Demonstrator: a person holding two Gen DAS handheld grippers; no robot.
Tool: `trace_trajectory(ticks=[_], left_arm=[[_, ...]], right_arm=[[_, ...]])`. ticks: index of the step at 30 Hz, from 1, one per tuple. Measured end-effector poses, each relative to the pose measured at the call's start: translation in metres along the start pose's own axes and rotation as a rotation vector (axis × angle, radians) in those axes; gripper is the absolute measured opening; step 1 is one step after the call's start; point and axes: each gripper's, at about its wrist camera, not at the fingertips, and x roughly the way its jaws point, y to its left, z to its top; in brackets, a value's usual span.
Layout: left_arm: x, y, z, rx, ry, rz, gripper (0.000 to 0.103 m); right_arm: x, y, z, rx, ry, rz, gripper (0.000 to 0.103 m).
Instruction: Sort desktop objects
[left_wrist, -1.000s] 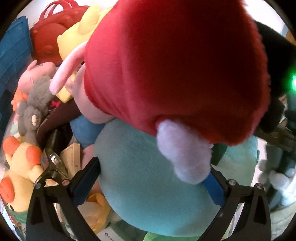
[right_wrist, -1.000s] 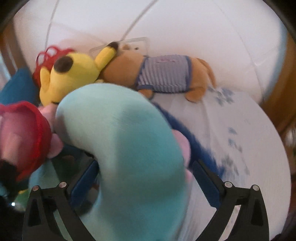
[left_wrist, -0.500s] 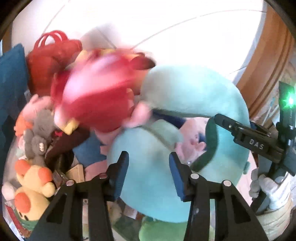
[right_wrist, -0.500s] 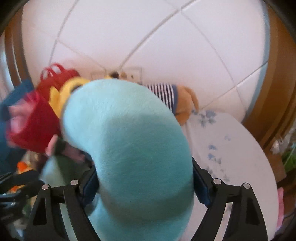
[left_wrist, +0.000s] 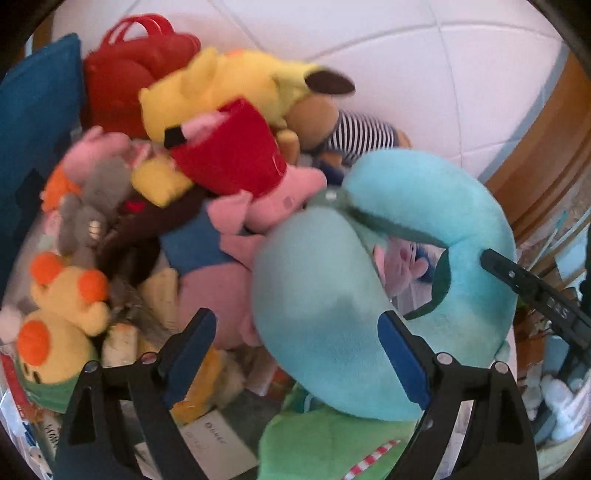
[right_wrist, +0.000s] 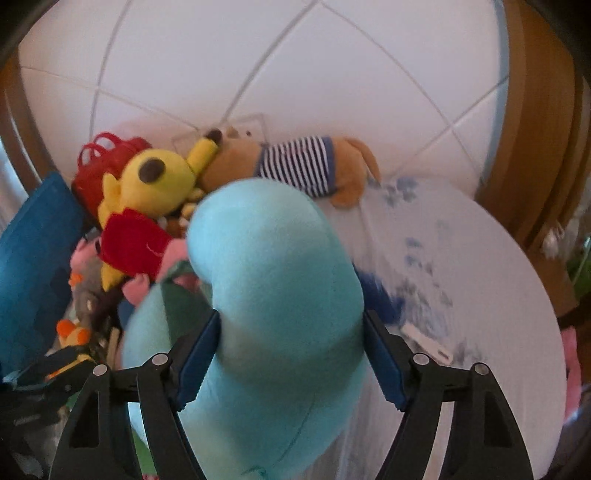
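- Turquoise plush neck pillow (right_wrist: 273, 295) is arching up over the toy pile, ends pointing toward the pink pig (left_wrist: 266, 199).
- Right gripper (right_wrist: 291, 358) is squeezing one arm between half-closed jaws.
- Left gripper (left_wrist: 295, 354) is gaping wide, its right pad brushing the pillow, gripping nothing.

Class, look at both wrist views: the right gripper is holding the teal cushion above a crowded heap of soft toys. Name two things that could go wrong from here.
1. The right gripper pinches only one arm of the teal cushion; the soft plush could slip out.
2. The cushion's other arm hangs against the toy in the red dress on the heap, so moving it may drag or topple toys. The open left gripper gives no support.
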Motion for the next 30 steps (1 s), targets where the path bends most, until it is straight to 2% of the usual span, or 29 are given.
trace_trajectory(ticks=[4, 5, 6, 7, 10, 13, 17, 20, 21, 23, 30], left_arm=[[0.035, -0.019, 0.005, 0.024, 0.055, 0.025, 0.094], [0.043, -0.023, 0.006, 0.030, 0.068, 0.031, 0.101], [0.052, -0.028, 0.007, 0.036, 0.082, 0.038, 0.103], [0.059, -0.033, 0.008, 0.044, 0.091, 0.042, 0.103], [0.074, -0.044, 0.010, 0.071, 0.093, 0.047, 0.103], [0.079, -0.043, 0.014, 0.076, 0.076, 0.062, 0.103], [0.083, -0.044, 0.019, 0.098, 0.054, 0.078, 0.103], [0.082, -0.047, 0.022, 0.120, 0.035, 0.084, 0.097], [0.081, -0.047, 0.023, 0.126, 0.030, 0.083, 0.094], [0.075, -0.047, 0.024, 0.134, 0.014, 0.077, 0.091], [0.014, -0.052, 0.034, 0.171, -0.134, 0.056, 0.090]], right_arm=[[0.018, -0.012, -0.004, -0.022, 0.054, -0.028, 0.080], [0.023, -0.014, -0.005, -0.040, 0.056, -0.045, 0.087], [0.026, -0.017, -0.005, -0.059, 0.050, -0.065, 0.092], [0.029, -0.019, -0.004, -0.077, 0.043, -0.083, 0.103], [0.047, -0.025, 0.008, -0.113, 0.033, -0.111, 0.103], [0.077, -0.034, 0.020, -0.159, 0.069, -0.121, 0.103], [0.112, -0.031, 0.020, -0.241, 0.108, -0.091, 0.103], [0.136, -0.029, 0.015, -0.266, 0.115, -0.103, 0.102], [0.138, -0.030, 0.015, -0.247, 0.113, -0.105, 0.092], [0.129, -0.035, 0.015, -0.194, 0.076, -0.094, 0.085], [0.046, -0.026, 0.023, -0.163, -0.079, -0.064, 0.083]])
